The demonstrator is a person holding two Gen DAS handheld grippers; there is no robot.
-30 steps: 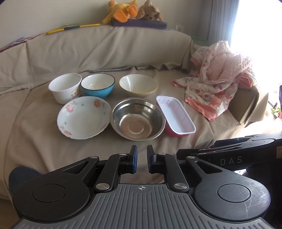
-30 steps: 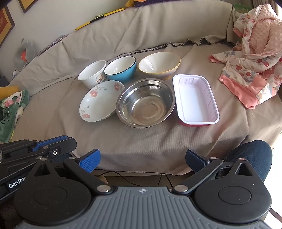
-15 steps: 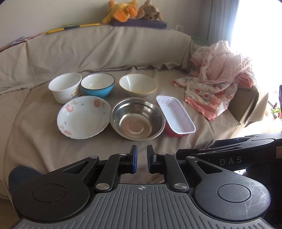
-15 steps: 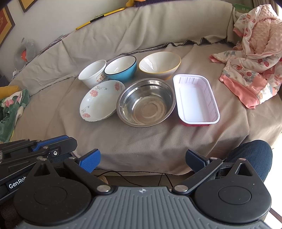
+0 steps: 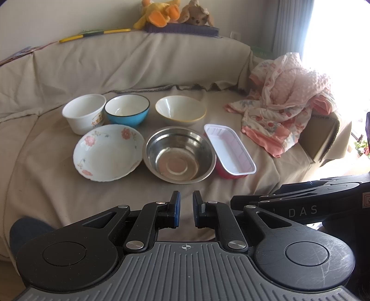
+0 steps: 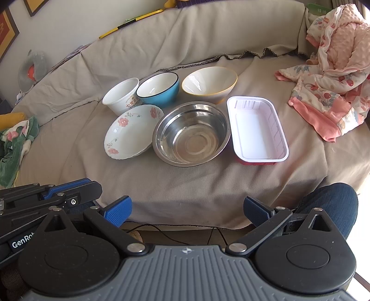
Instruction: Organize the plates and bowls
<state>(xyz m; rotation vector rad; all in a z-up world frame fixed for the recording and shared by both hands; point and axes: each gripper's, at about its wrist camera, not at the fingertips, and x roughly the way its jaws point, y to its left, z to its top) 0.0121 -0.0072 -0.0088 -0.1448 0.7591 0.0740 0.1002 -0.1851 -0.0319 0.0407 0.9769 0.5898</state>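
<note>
On the cloth-covered sofa seat stand a white cup-bowl (image 5: 83, 113), a blue bowl (image 5: 126, 110), a cream bowl with a yellow rim (image 5: 180, 109), a floral plate (image 5: 107, 151), a steel bowl (image 5: 179, 154) and a white-and-red tray (image 5: 230, 150). They also show in the right wrist view: floral plate (image 6: 130, 130), steel bowl (image 6: 192, 133), tray (image 6: 256, 128). My left gripper (image 5: 185, 209) is shut and empty, in front of the steel bowl. My right gripper (image 6: 186, 210) is open and empty, short of the seat's front edge.
A pink floral blanket (image 5: 286, 101) lies on the right of the seat. Soft toys (image 5: 175, 12) sit on the sofa back. A green floral cloth (image 6: 13, 143) lies at the left. A knee in blue jeans (image 6: 330, 203) is at the lower right.
</note>
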